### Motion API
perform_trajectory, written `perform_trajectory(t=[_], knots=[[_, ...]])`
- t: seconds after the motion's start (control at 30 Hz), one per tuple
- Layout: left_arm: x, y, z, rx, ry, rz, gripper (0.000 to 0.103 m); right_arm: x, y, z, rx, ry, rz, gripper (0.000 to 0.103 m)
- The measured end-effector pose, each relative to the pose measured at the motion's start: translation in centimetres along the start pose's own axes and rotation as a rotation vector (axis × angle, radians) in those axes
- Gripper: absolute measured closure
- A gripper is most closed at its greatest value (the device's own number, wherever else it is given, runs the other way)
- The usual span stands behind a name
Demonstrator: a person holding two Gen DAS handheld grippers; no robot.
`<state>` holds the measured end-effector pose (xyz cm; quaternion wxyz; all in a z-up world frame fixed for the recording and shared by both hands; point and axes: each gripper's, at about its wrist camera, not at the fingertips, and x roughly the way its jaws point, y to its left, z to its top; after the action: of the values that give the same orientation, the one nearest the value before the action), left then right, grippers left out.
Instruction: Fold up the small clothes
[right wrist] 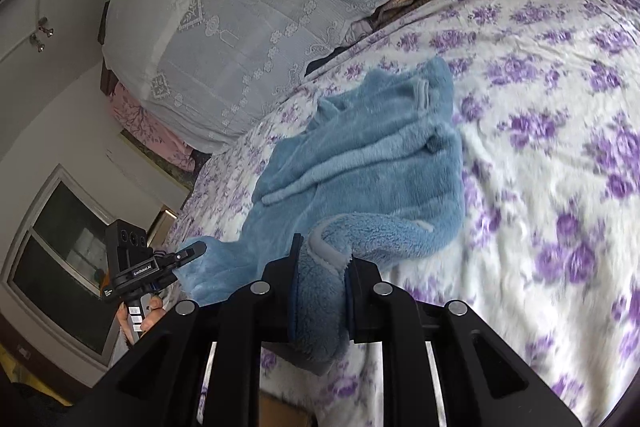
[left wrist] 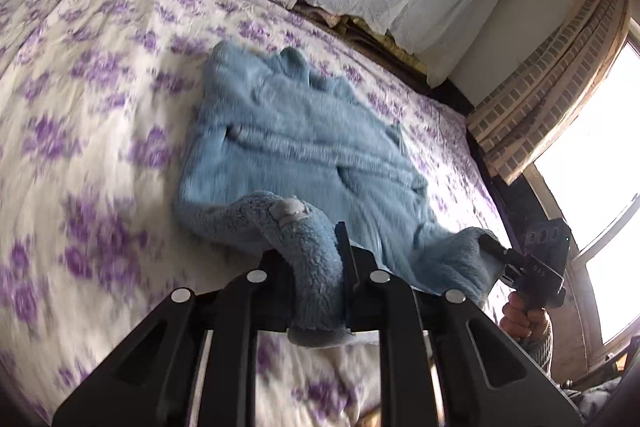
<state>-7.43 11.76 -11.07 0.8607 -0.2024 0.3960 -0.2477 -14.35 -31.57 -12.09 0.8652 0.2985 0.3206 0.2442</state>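
Fleece fills both our claws: the left gripper (left wrist: 310, 267) is clamped on 1 near end of the blue fleece garment (left wrist: 296, 139), the right gripper (right wrist: 320, 291) on the other. We take these to be its 2 legs. Its body lies flat on the floral bedspread (left wrist: 80, 87), collar end away from us. Pinching both ends together should let us carry them over evenly.

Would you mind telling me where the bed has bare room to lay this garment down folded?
The floral bedspread is bare beside the blue fleece garment, on the side away from the lace-covered pile, and in front of it. It is crowded behind the garment, where that pile and dark clutter line the bed's edge. Both grippers, left and right, are shut on fleece.
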Motion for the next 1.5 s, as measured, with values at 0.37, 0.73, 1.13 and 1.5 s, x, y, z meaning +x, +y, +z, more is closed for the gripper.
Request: perform_trajectory(t=[0.37,0.73,1.13,1.5], knots=[[1.6,-0.4,4.2,0.018,-0.018,0.02,0.088,2.6,0.1,4.4,-0.016,-0.002,-0.006,0.086],[3.9,0.5,7.5,0.021,0.001,0.041,0.088,6.1,-0.9,7.8,-0.004,0.022,-0.029,0.086],[6.7,1.0,11.2,0.024,-0.003,0.074,0.088,10.0,-2.4,11.5,0.012,0.034,-0.051,0.086],[9.7,3.5,16.5,-0.037,-0.028,0.114,0.088,13.5,-5.1,16.5,0.066,0.003,-0.093,0.085]])
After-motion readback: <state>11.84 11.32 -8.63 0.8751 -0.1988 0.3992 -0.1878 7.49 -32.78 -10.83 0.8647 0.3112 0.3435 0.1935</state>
